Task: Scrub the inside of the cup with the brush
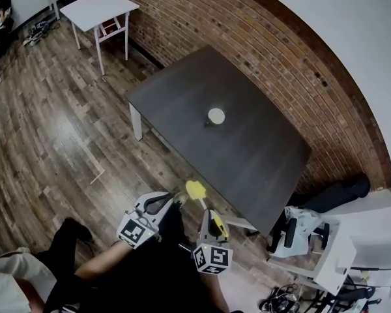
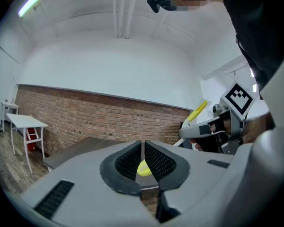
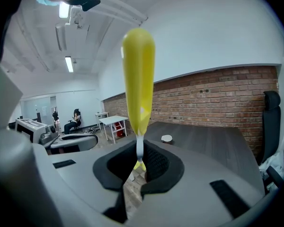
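A small white cup (image 1: 216, 116) stands alone near the middle of the dark table (image 1: 260, 155), far ahead of both grippers; the right gripper view shows the cup (image 3: 166, 138) small on the tabletop. My right gripper (image 1: 208, 214) is shut on the thin stem of the yellow brush (image 1: 196, 190), over the floor short of the table. In its own view the brush (image 3: 138, 79) stands straight up from the right gripper (image 3: 139, 162). My left gripper (image 1: 178, 200) is shut with nothing held; in the left gripper view the left gripper (image 2: 143, 151) points at the brush's yellow end (image 2: 143, 169).
A brick wall (image 1: 260, 51) runs along the table's far side. A small white table (image 1: 99, 9) stands at the back left on the wooden floor (image 1: 58, 129). A black office chair (image 1: 339, 194) and a white machine (image 1: 303, 230) sit right of the table's near corner.
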Motion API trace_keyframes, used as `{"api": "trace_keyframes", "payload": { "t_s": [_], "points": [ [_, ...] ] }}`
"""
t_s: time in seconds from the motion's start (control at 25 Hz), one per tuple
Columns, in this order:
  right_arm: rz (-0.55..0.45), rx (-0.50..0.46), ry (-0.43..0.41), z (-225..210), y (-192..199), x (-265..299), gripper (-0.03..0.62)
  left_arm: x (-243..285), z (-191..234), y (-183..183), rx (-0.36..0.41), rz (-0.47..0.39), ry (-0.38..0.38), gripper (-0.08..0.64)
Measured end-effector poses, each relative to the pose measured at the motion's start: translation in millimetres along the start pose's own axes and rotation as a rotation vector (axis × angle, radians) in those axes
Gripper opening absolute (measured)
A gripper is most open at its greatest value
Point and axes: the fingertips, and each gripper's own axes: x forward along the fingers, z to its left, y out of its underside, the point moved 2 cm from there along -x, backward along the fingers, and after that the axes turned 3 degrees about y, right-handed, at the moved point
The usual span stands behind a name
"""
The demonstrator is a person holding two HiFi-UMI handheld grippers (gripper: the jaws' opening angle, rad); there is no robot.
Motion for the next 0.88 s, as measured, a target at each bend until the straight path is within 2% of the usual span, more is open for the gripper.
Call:
{"api": "trace_keyframes", "payload": {
  "t_s": [0.4,0.88],
  "points": [
    [-0.004,-0.008,-0.009,-34,-24,70,0.048,68,48,-4,-0.021,-0.009,-0.004,0.049],
    [-0.004,0.007,-0.036,-118,-67,168,0.048,195,95,-9,-0.023,0.034,-0.004,0.049]
  ]
}}
